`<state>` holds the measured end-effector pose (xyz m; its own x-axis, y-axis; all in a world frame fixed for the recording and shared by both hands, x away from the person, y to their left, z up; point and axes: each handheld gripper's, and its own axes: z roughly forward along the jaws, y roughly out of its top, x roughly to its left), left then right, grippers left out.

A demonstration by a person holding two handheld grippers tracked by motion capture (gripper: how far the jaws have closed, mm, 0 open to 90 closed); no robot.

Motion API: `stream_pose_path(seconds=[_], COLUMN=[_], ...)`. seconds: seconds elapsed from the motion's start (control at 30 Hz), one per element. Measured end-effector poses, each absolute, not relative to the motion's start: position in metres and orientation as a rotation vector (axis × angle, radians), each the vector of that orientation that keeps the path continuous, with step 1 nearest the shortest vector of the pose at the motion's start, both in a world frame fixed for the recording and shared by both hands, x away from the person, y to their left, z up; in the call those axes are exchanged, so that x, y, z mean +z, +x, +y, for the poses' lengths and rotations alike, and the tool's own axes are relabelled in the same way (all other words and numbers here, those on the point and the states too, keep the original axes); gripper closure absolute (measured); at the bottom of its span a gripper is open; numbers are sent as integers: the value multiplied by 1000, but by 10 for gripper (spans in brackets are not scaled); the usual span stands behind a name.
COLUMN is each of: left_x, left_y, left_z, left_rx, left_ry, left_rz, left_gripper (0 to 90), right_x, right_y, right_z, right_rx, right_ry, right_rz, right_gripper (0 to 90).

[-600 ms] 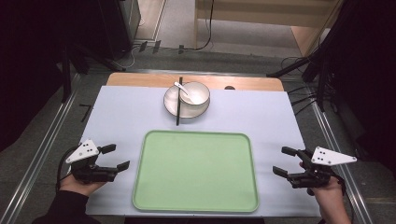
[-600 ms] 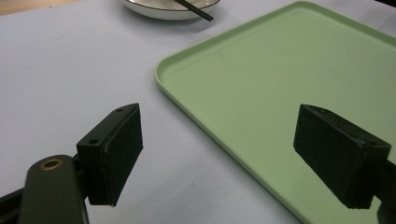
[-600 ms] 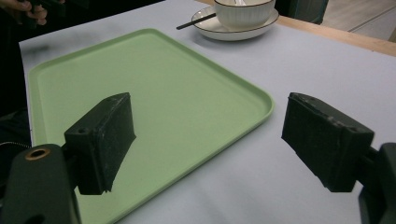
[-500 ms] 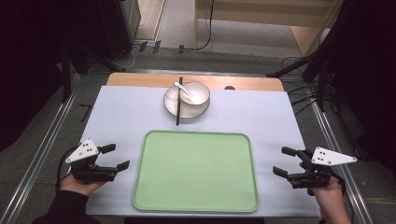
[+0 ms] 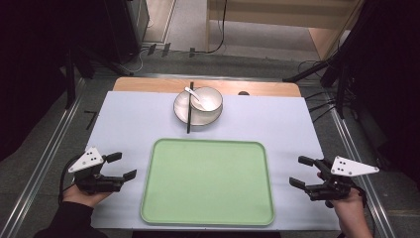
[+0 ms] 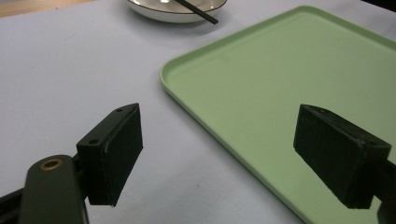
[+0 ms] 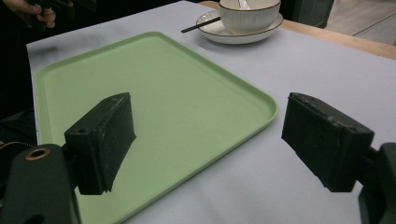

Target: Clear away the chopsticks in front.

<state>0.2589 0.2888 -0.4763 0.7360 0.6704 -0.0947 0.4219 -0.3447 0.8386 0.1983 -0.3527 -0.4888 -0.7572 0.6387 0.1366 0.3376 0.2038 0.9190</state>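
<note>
Change since earlier frame: nothing has moved; both hands, tray and dishes sit where they were.
Left hand-held gripper (image 5: 121, 166): jaws spread wide, nothing between them; rests low over the counter (image 5: 129, 119) just left of the tray, pointing toward it.
Right hand-held gripper (image 5: 302, 172): jaws also wide apart, holding nothing; sits just right of the tray, pointing inward.
Tray (image 5: 208, 181): light green, rounded corners, bare; lies flat on the near half of the counter, between the two grippers and closest to them.
Plate (image 5: 184, 110): white with a dark rim, at the far middle of the counter, well apart from both grippers, close behind the tray's far edge.
Bowl (image 5: 208, 99): white, ribbed outside, stands on the plate, toward its right.
Spoon (image 5: 193, 93): white, lies in the bowl, handle out over the rim to the left.
Chopsticks (image 5: 189, 106): black, laid across the left part of the plate, near tip over the plate's rim toward the tray; whether one stick or a pair cannot be told.
In the way: tray lies between grippers and dishes.
Count: two grippers, one tray, one plate, one bowl, one spoon.
</note>
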Motion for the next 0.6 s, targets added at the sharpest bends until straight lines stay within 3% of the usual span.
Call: stream_pose_path(seconds=[0.6], left_x=[-478], left_y=[261], left_z=[290], left_rx=[326], left_ry=[1985], left_rz=[848], left_gripper=[160], right_x=[-489], right_y=[198], right_z=[-352], right_rx=[1568], right_ry=[923], right_rz=[2218], right_gripper=[176])
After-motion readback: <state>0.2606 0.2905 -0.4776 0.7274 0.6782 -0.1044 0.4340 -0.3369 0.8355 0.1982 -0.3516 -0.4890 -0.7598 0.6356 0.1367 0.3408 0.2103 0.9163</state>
